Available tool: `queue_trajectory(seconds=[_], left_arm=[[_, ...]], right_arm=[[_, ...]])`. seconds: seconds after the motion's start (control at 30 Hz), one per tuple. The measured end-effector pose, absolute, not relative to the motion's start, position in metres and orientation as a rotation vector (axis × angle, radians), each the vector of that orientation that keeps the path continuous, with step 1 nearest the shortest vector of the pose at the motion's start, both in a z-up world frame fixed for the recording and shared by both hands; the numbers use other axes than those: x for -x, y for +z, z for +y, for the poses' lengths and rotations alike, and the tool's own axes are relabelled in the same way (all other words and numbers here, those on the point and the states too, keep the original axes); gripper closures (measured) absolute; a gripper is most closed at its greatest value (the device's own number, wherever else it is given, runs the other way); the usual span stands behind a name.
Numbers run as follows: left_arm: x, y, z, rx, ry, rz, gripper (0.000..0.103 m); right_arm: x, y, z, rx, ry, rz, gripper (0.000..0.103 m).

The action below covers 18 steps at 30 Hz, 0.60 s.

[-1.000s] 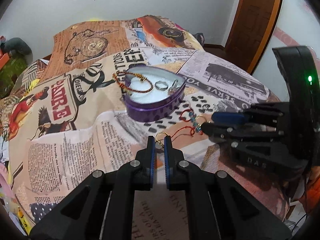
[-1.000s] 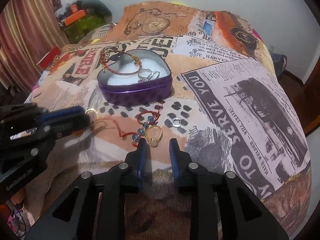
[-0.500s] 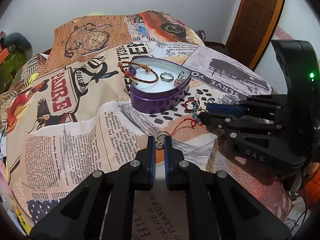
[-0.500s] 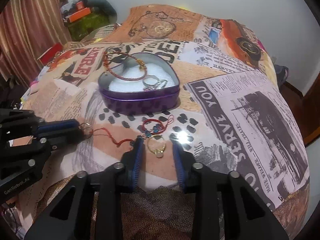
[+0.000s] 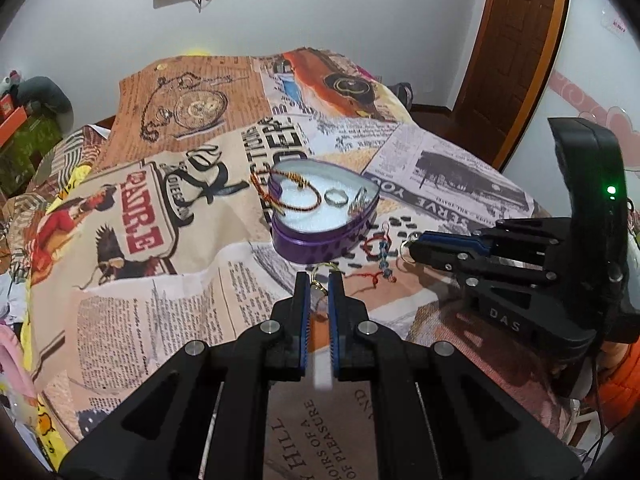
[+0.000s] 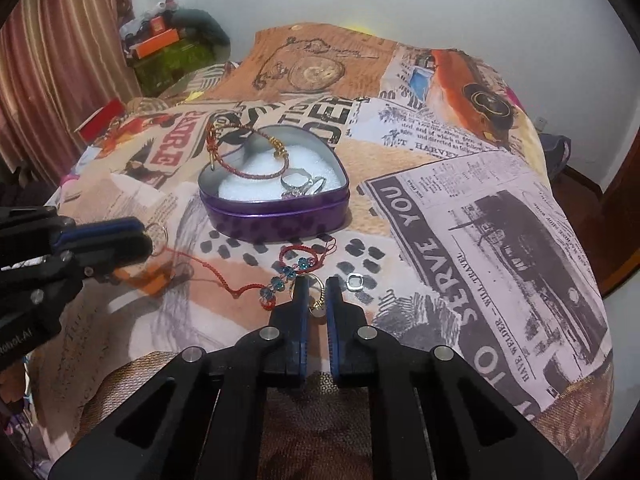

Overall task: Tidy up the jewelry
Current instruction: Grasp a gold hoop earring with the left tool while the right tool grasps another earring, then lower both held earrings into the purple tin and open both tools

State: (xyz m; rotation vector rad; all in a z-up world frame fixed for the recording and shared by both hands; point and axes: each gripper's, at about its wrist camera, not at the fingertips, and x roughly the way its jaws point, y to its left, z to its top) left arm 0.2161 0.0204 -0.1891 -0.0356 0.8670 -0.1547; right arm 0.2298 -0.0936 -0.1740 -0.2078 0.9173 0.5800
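A purple heart-shaped tin (image 5: 320, 246) (image 6: 276, 216) sits on the newspaper-print cloth, holding a braided red bracelet (image 6: 244, 172) and silver rings (image 6: 300, 186). My left gripper (image 5: 319, 280) is shut on a gold ring (image 5: 320, 276) (image 6: 157, 234) lifted off the cloth. My right gripper (image 6: 316, 288) is shut on another gold ring (image 6: 316, 294) (image 5: 406, 249) in front of the tin. A red cord bracelet with blue beads (image 6: 288, 272) (image 5: 380, 256) lies between the grippers. A small square silver ring (image 6: 355, 282) lies just right of my right gripper.
The patterned cloth (image 6: 480, 220) covers a rounded table that drops off on all sides. A wooden door (image 5: 516, 48) stands at the back right, curtains (image 6: 52, 60) and boxes at the left.
My right gripper has closed on the gold ring in front of the tin. My left gripper has lifted its gold ring and moved closer to the tin.
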Motion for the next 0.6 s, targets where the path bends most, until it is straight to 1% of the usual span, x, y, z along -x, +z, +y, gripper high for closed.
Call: queue_trajectory(seconds=[0.43, 0.6], left_arm=[[-0.231, -0.172, 0.025, 0.037, -0.141, 0.816, 0.096], [-0.242, -0.171, 0.027, 0.041, -0.145, 0.807, 0.096]], right_arm=[[-0.229, -0.127, -0.091, 0.122, 0.618, 0.813, 0.096], [-0.237, -0.12, -0.083, 0.107, 0.629, 0.792, 0.096]])
